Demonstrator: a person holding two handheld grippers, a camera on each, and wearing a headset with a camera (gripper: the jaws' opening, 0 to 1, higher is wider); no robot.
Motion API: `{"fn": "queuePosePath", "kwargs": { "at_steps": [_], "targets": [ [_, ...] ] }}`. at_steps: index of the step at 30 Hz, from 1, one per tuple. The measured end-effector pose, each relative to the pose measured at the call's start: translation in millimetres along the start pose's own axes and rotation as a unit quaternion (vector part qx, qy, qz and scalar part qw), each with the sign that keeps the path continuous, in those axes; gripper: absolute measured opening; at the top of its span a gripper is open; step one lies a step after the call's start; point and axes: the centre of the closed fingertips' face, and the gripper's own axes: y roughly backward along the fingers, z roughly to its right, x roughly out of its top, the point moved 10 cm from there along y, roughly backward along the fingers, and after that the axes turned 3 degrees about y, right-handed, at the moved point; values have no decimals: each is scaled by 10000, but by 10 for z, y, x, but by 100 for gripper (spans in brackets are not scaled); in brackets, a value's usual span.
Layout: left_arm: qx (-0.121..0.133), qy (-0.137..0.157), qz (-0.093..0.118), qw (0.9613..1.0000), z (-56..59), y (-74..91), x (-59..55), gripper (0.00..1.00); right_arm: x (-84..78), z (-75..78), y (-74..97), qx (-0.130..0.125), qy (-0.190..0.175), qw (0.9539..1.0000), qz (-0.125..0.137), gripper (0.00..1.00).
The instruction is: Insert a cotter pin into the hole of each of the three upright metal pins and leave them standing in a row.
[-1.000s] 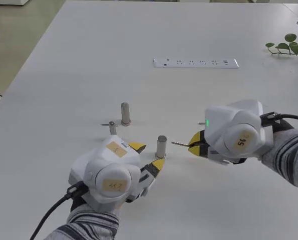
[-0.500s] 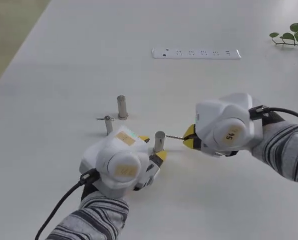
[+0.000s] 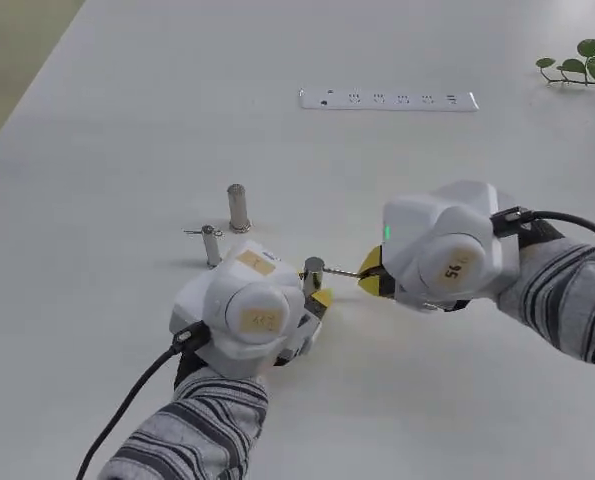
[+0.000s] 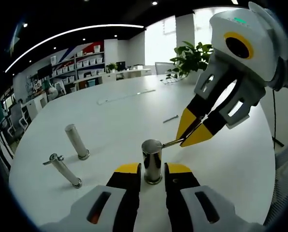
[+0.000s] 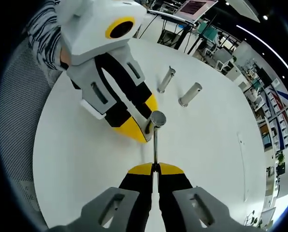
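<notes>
Three upright metal pins stand on the white table. The near pin [image 3: 314, 274] [image 4: 152, 162] stands between the jaws of my left gripper [image 3: 313, 293] [image 4: 152, 172], which is shut on its lower part. My right gripper [image 3: 369, 277] [image 5: 155, 169] is shut on a cotter pin [image 3: 342, 272] [image 5: 155, 145], held level, its tip touching the near pin's top [image 5: 158, 118]. Behind and to the left, a second pin [image 3: 211, 244] [image 4: 64, 169] has a cotter pin through its top. A third pin [image 3: 238, 207] [image 4: 77, 141] stands bare.
A white power strip [image 3: 387, 99] lies at the back of the table. A plant [image 3: 585, 60] sits at the far right corner. One loose cotter pin [image 4: 171, 118] lies on the table beyond the near pin. Cables trail from both grippers.
My left gripper has moved forward and closed around the near pin. My right gripper has carried the cotter pin leftward until its tip reaches the pin's top.
</notes>
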Motion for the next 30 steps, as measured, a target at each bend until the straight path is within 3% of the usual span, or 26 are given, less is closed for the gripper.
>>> {"fn": "queuePosePath", "kwargs": {
  "at_steps": [10,25,30],
  "targets": [
    [23,16,-68,10000,8,-27,-1,11,43,17,0,-9,-23,10000,36,0],
    [53,60,-107,9999,7,-47,-12,10,131,3,83,-112,400,9987,-294,0],
    [71,146,-105,9998,10,-52,-16,10,121,-12,92,-60,233,9994,-259,0]
  ]
}}
